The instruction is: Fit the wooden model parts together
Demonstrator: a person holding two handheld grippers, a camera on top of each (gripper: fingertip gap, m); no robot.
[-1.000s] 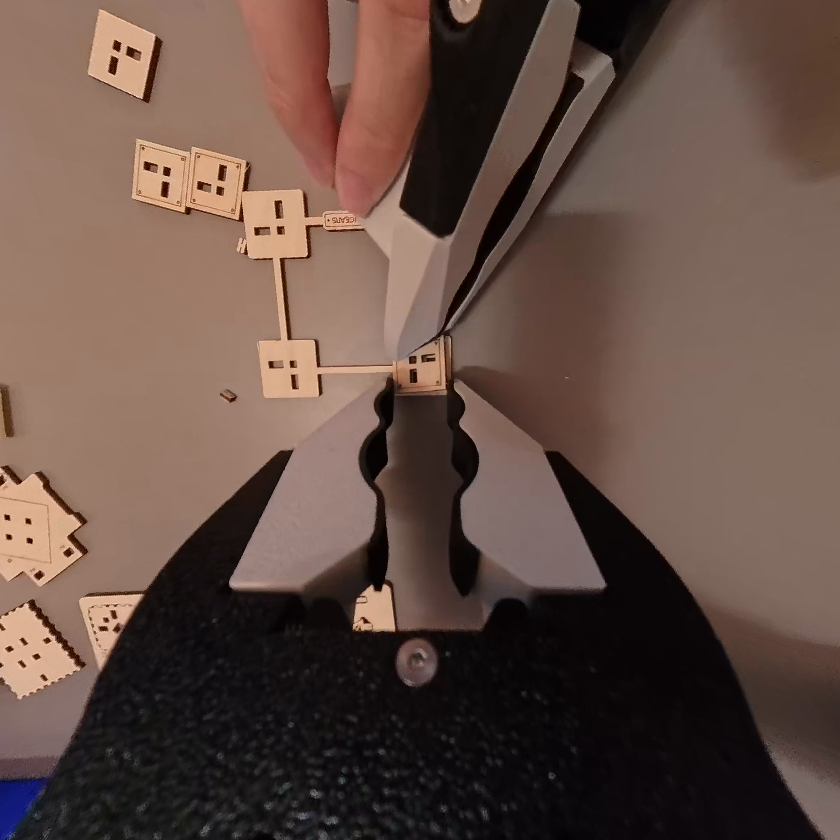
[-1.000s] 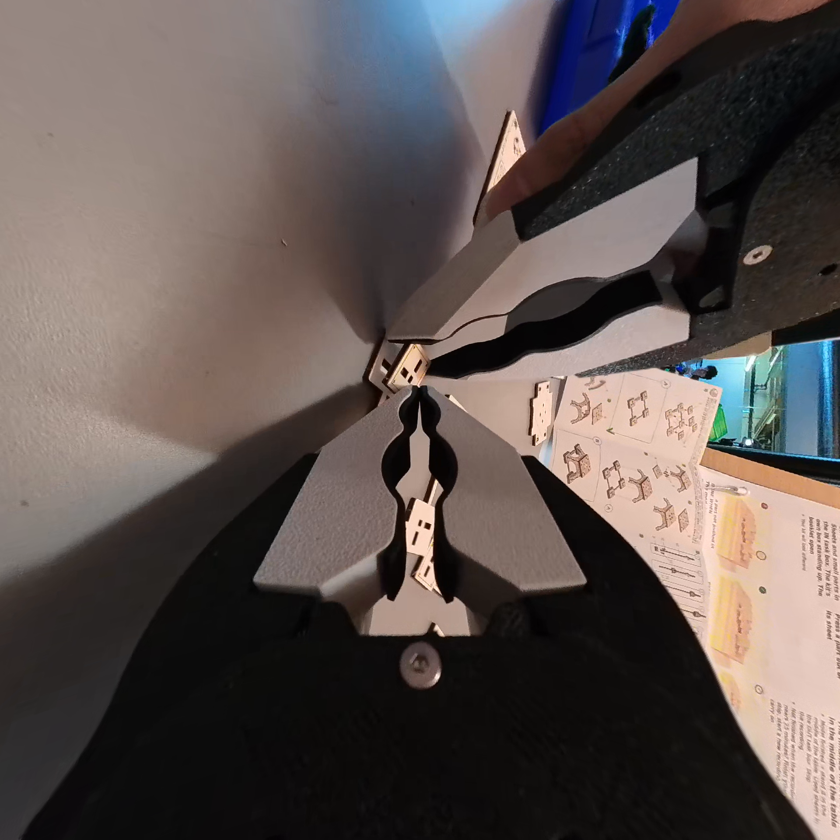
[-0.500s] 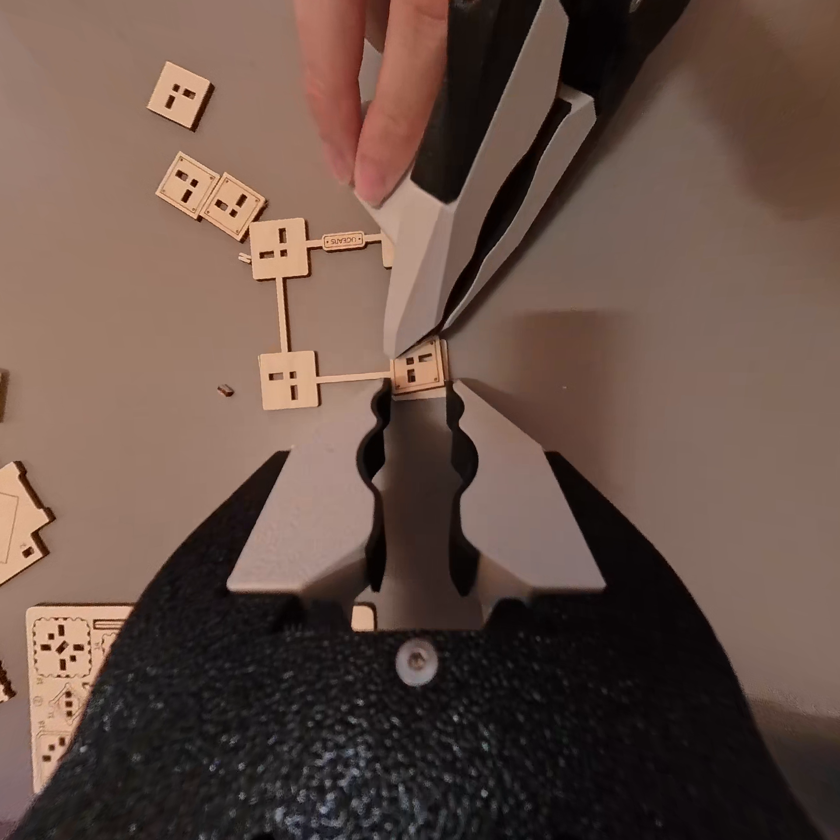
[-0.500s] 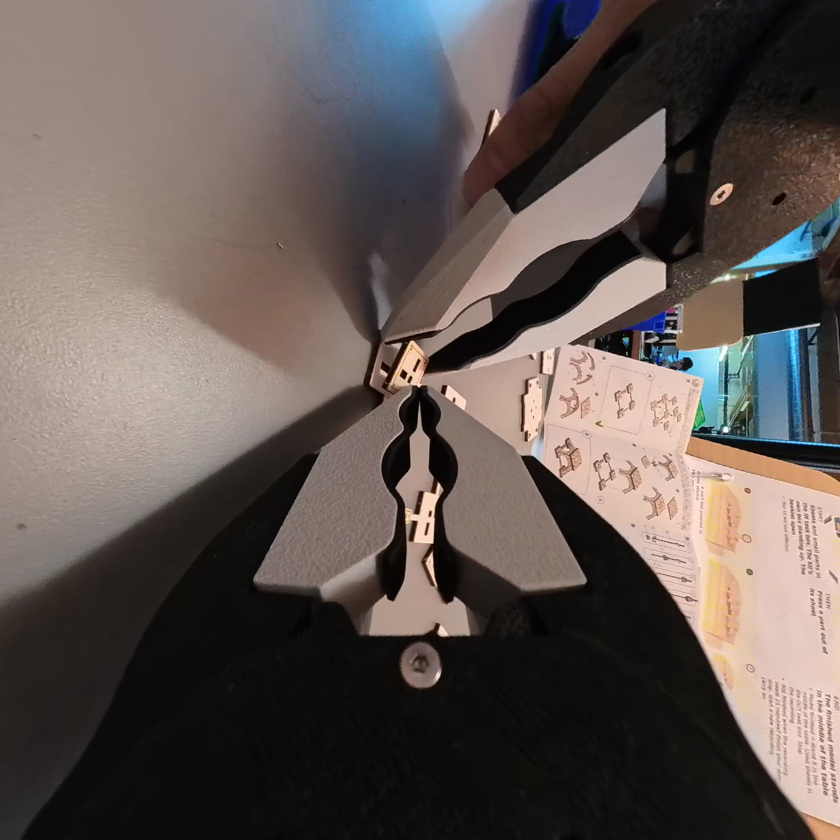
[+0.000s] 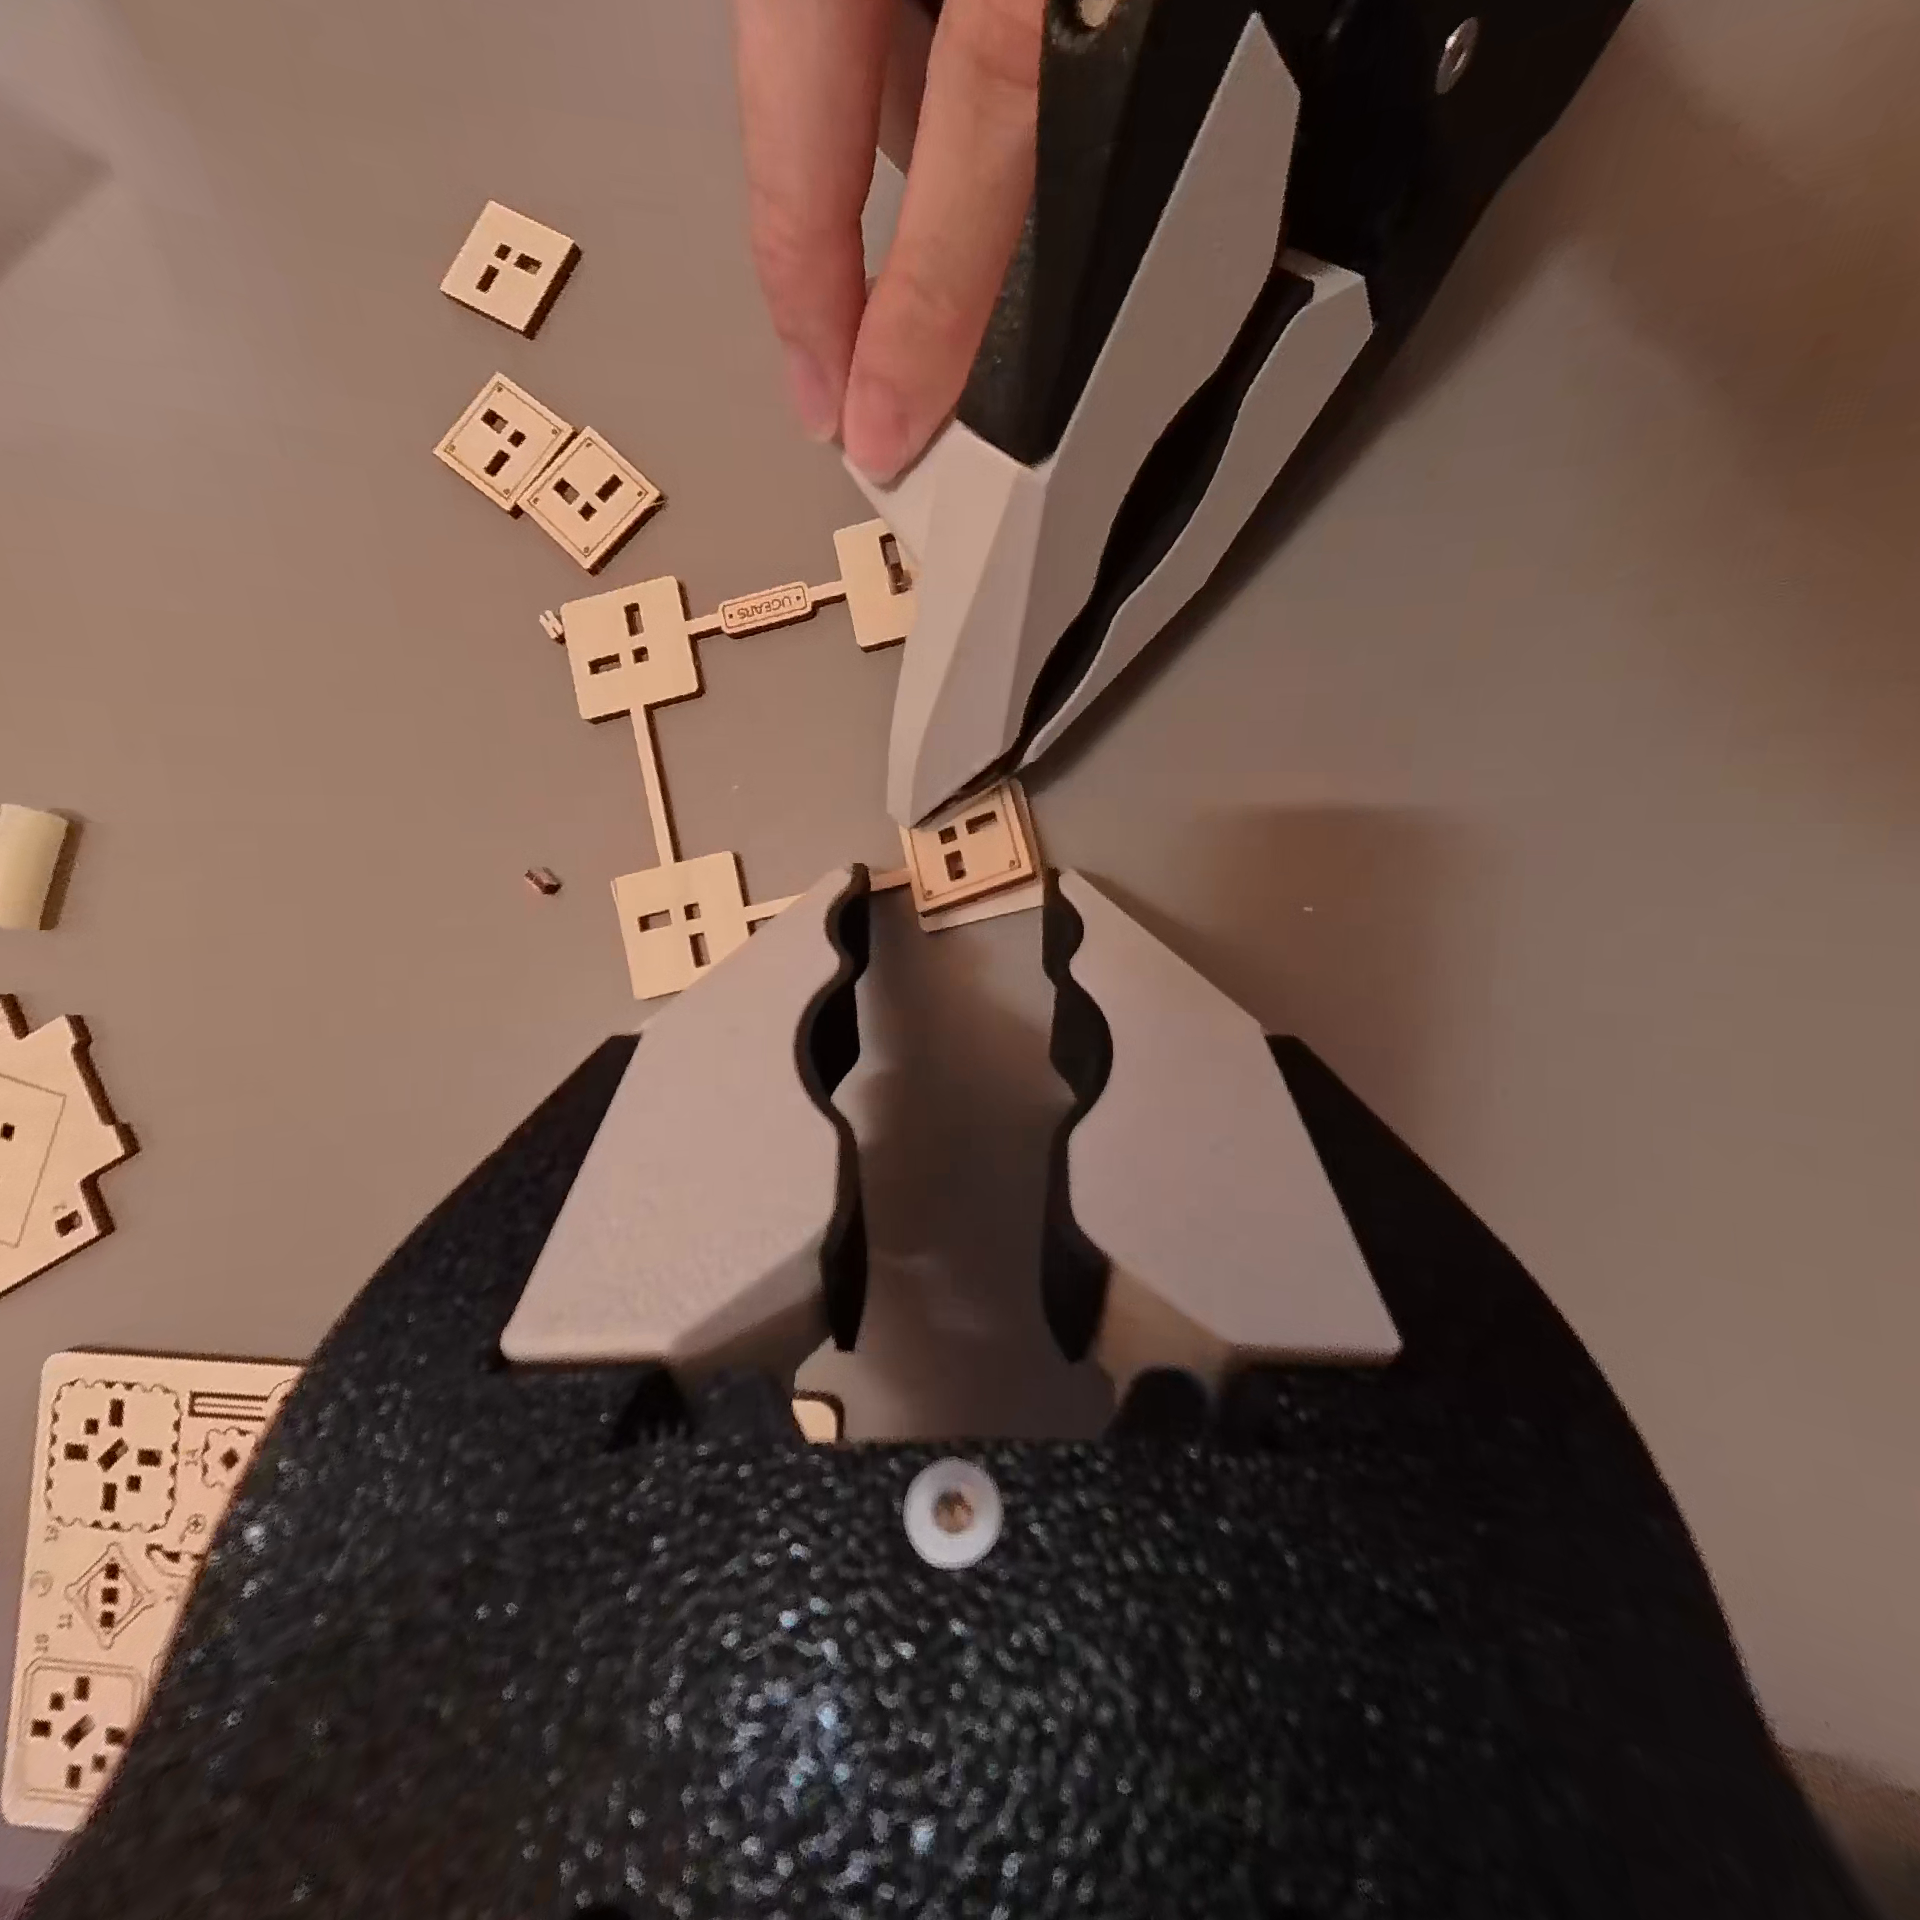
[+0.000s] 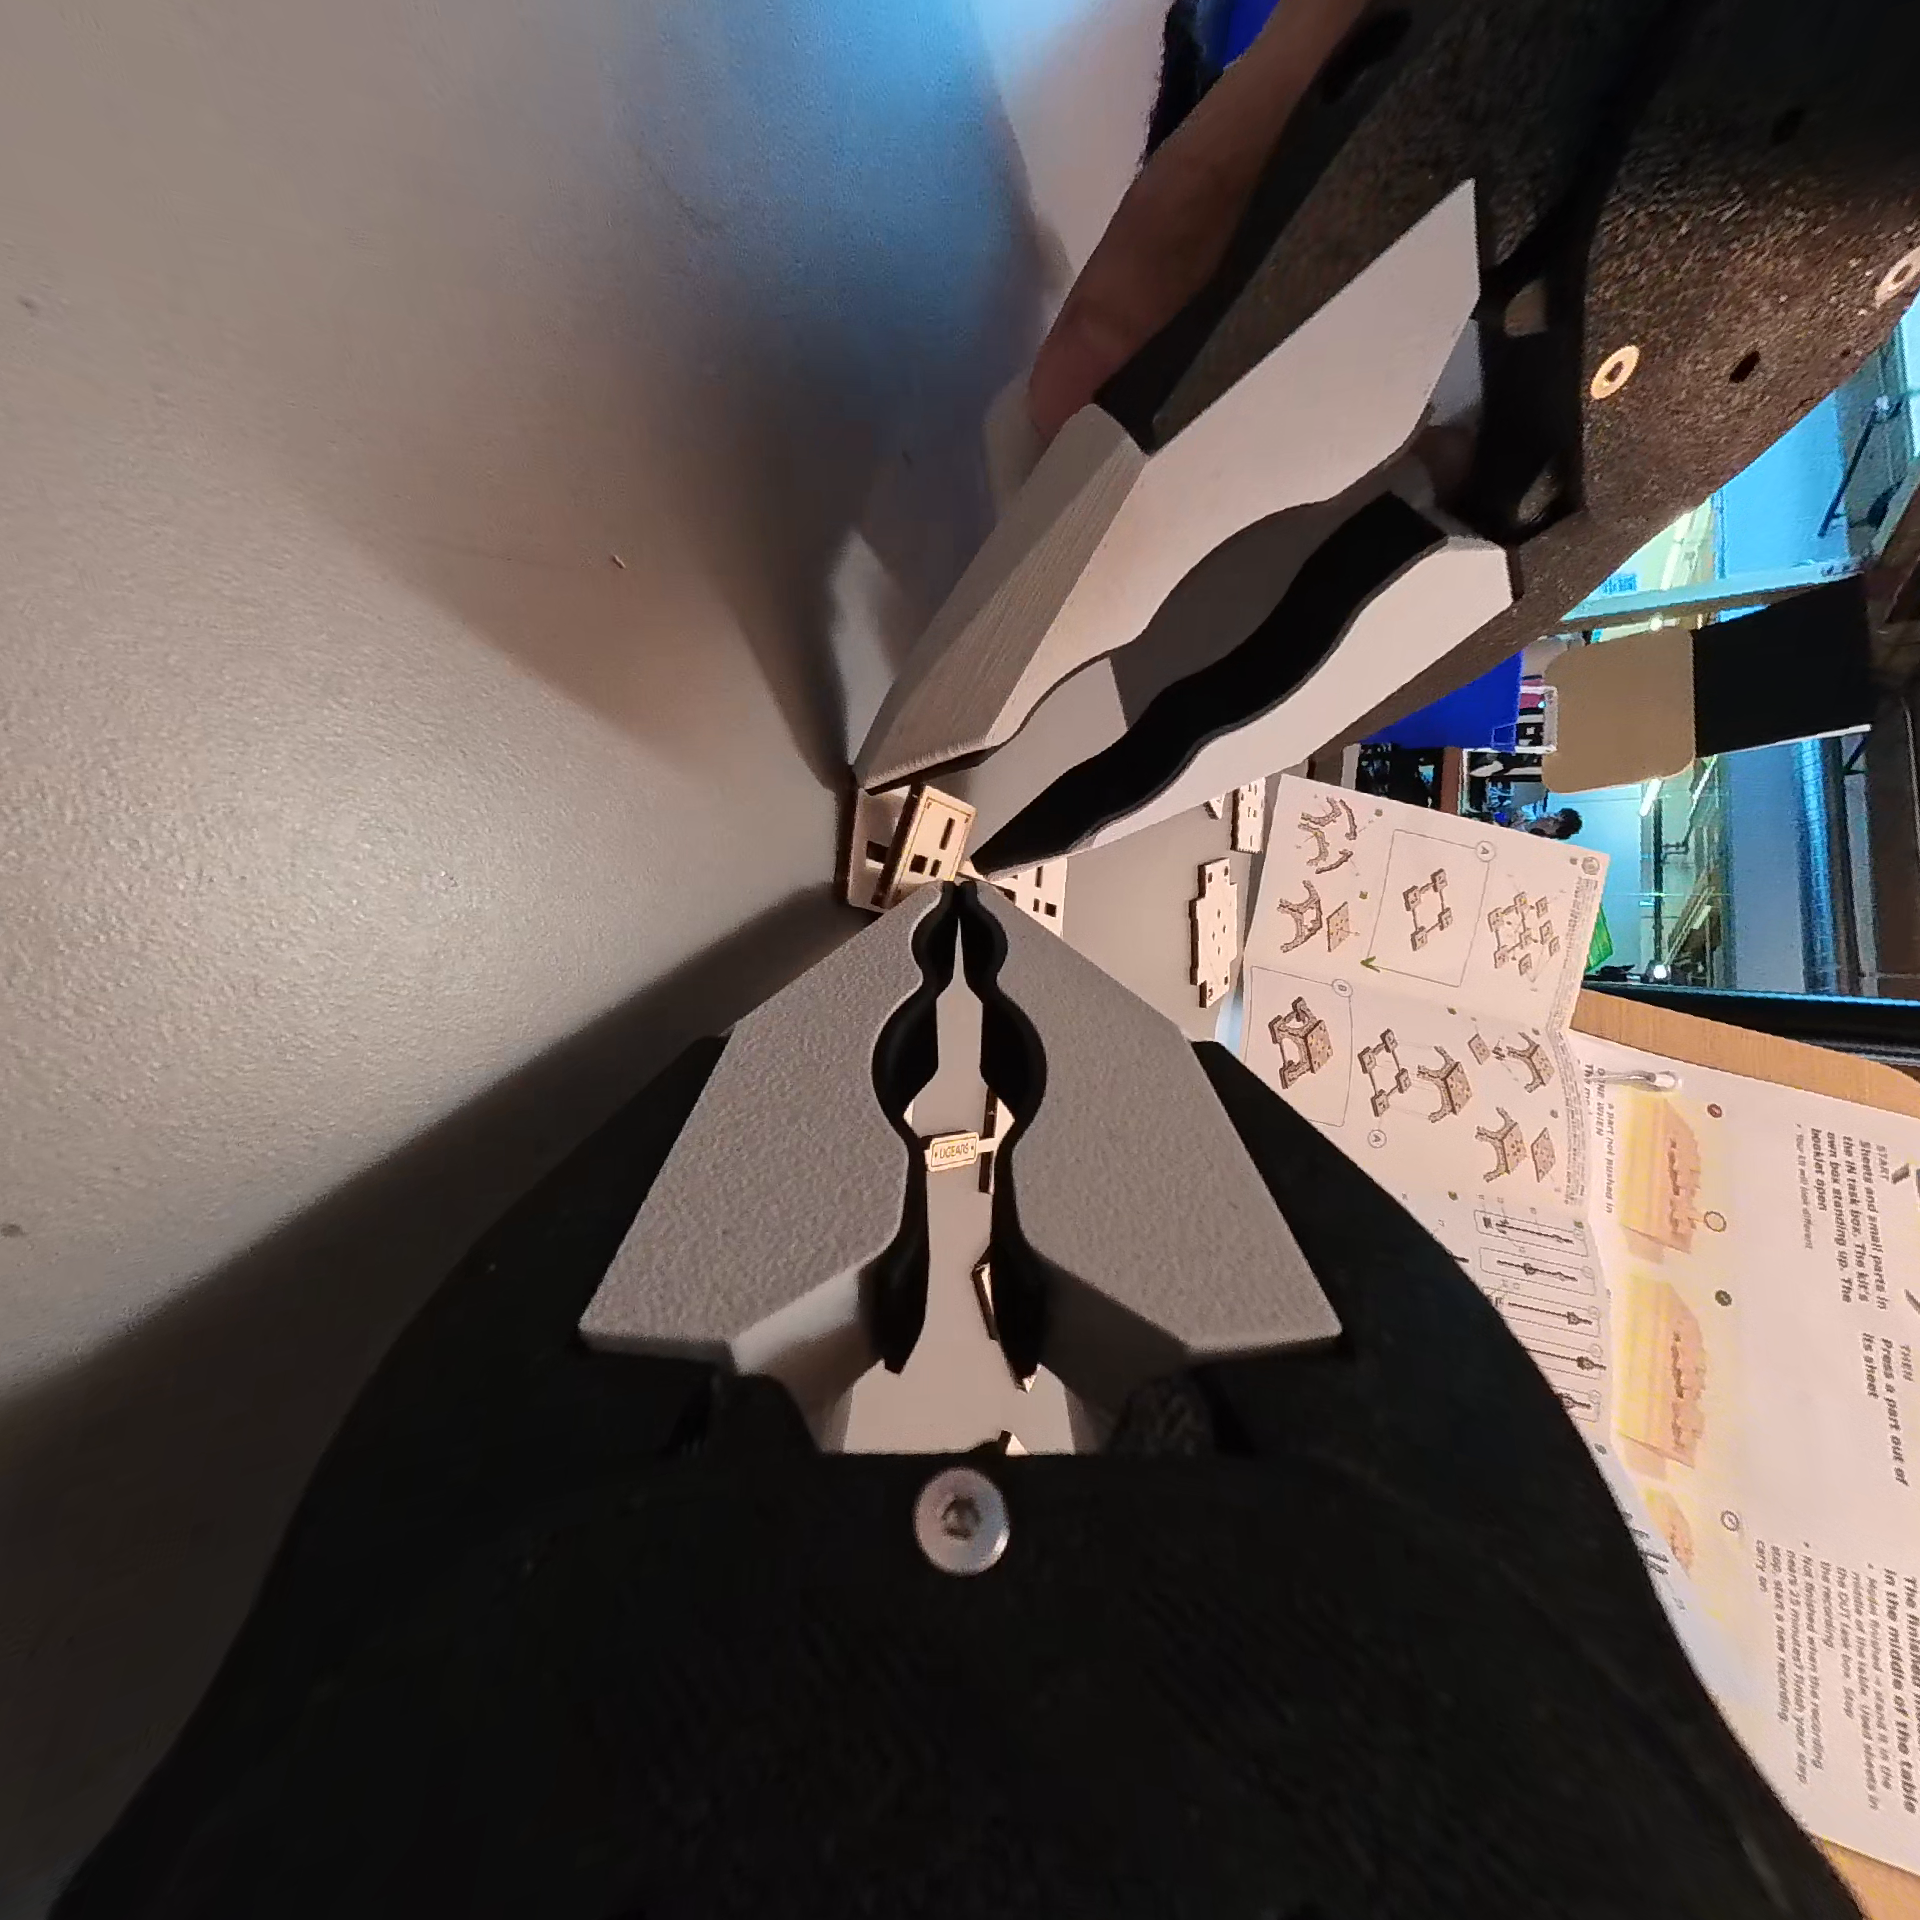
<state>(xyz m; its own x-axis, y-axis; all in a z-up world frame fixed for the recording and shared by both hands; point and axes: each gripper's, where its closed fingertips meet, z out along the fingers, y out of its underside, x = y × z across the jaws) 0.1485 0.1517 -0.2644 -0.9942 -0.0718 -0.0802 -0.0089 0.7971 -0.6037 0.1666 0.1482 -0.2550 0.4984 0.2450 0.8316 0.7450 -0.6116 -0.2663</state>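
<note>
A flat wooden frame (image 5: 652, 774) of square plates joined by thin bars lies on the grey table (image 5: 1455, 727). A small slotted square tile (image 5: 971, 857) sits tilted on the frame's near right corner; it also shows in the right wrist view (image 6: 940, 831). My right gripper (image 6: 956, 885) is shut on the tile's edge; in the left wrist view it (image 5: 961, 805) comes down from the upper right. My left gripper (image 5: 956, 888) is open, with a tip on either side of the tile. In the right wrist view the left gripper (image 6: 920, 821) reaches in from the upper right.
Three loose square tiles (image 5: 509, 270) (image 5: 504, 442) (image 5: 592, 499) lie at the upper left. A part sheet (image 5: 104, 1558) and a toothed panel (image 5: 42, 1143) lie at the left edge. A person's fingers (image 5: 894, 260) rest on the right gripper. Instruction leaflets (image 6: 1455, 987) lie to the right.
My left gripper's jaws have spread a little around the tile, and its view has shifted so the frame sits lower in it. The right gripper stays shut at the tile.
</note>
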